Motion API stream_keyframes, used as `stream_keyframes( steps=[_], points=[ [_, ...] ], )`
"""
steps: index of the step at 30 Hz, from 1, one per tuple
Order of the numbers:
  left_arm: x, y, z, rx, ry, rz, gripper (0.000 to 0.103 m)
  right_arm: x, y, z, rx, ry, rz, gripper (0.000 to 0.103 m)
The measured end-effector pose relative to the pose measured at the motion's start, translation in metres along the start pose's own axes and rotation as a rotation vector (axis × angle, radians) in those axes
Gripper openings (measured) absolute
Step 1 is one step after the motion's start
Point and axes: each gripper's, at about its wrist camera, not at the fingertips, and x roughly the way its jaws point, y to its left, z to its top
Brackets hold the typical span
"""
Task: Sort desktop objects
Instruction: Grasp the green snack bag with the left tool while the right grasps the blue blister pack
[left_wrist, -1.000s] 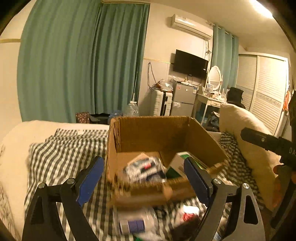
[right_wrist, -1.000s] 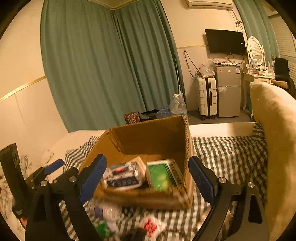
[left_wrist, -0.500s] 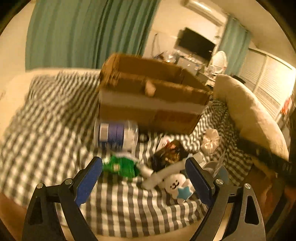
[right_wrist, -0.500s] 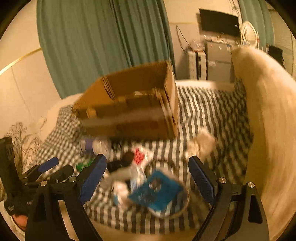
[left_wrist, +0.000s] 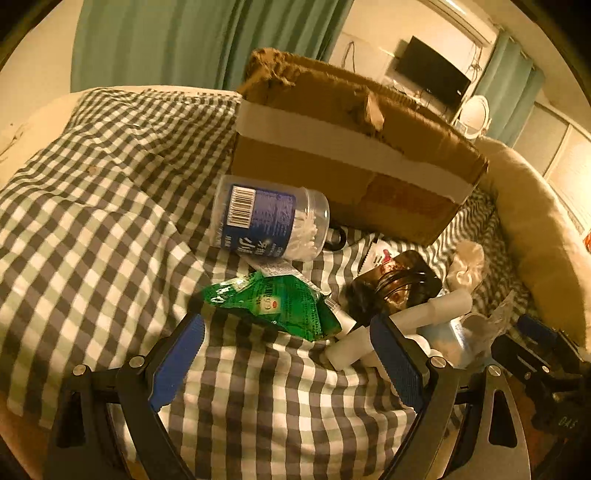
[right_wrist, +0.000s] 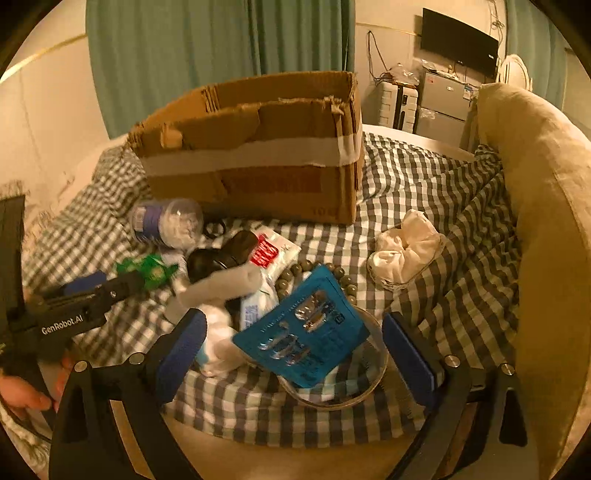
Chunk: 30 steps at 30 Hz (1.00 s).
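A torn cardboard box (left_wrist: 343, 155) (right_wrist: 258, 162) stands on a checked cloth. In front of it lies a pile: a clear jar of cotton swabs (left_wrist: 269, 218) (right_wrist: 166, 223), a green packet (left_wrist: 277, 299) (right_wrist: 147, 269), a dark glossy object (left_wrist: 391, 288) (right_wrist: 221, 254), a white tube (left_wrist: 432, 310), a blue blister card (right_wrist: 306, 328) over a glass bowl (right_wrist: 373, 380), a white scrunchie (right_wrist: 402, 247). My left gripper (left_wrist: 288, 362) is open, just short of the green packet. My right gripper (right_wrist: 295, 350) is open, its fingers either side of the blue card.
A large beige cushion (right_wrist: 546, 206) lines the right side. Green curtains (right_wrist: 221, 44) hang behind the box. A red-and-white sachet (right_wrist: 269, 254) and a string of beads (right_wrist: 291, 277) lie in the pile. The left gripper's body (right_wrist: 74, 314) shows in the right wrist view.
Both grippers have dropped from above the box and pulled back to the pile in front of it. Both stayed open and empty.
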Motion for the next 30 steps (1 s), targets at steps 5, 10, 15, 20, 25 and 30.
stream_keyframes(
  steps=[5,10,15,20,25,30],
  points=[
    [0.018,-0.001,0.003,0.027,0.02,0.037,0.094,0.017,-0.003,0.001,0.01,0.045,-0.022,0.097],
    [0.031,0.008,0.006,-0.005,0.047,0.052,0.094,0.025,-0.008,0.002,0.01,0.064,-0.045,0.097],
    [0.037,0.007,0.006,0.016,0.05,0.049,0.092,0.031,-0.008,0.003,0.005,0.078,-0.04,0.097],
    [0.034,0.009,0.004,0.017,0.055,0.046,0.071,0.028,-0.01,0.002,0.021,0.068,-0.017,0.084],
    [0.028,0.016,0.004,-0.017,0.055,0.022,0.065,0.028,-0.009,0.0,0.02,0.075,-0.033,0.046],
    [0.02,0.015,0.0,-0.006,0.05,0.026,0.064,0.024,-0.017,-0.001,0.055,0.069,-0.033,0.038]
  ],
)
